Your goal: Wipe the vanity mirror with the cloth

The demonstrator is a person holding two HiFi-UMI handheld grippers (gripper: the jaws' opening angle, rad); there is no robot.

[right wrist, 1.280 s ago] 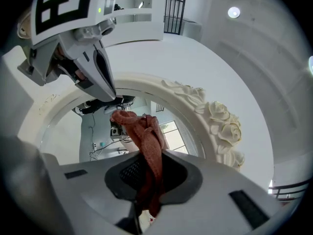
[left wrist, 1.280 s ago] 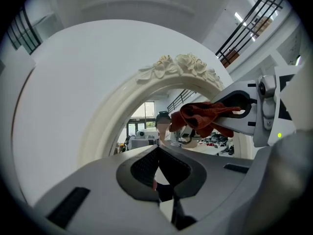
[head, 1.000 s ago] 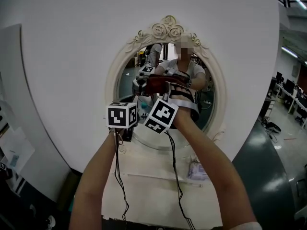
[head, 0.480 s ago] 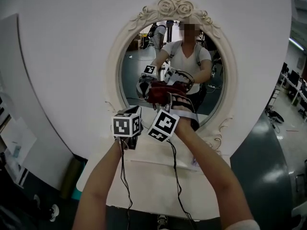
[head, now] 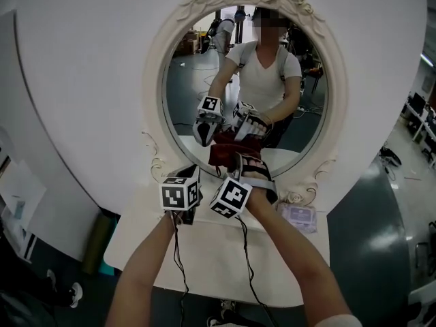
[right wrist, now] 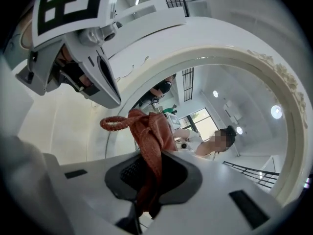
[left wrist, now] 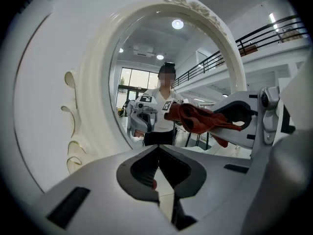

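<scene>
my right gripper (right wrist: 152, 166) is clamped on the red cloth (right wrist: 149, 136) at the vanity mirror's (head: 187, 94) lower edge; my left gripper (left wrist: 158, 156) is closed and empty beside it.

Soft, even indoor light fills every view, with no hard shadows. Round ceiling lamps (left wrist: 177, 24) show as small bright spots of glare in the glass of the vanity mirror (head: 155, 80). The head view darkens toward its lower corners. Both gripper views bulge like a fisheye and go black at their corners. Their nearest foreground is soft, while the cloth (right wrist: 149, 141) is sharp.
</scene>
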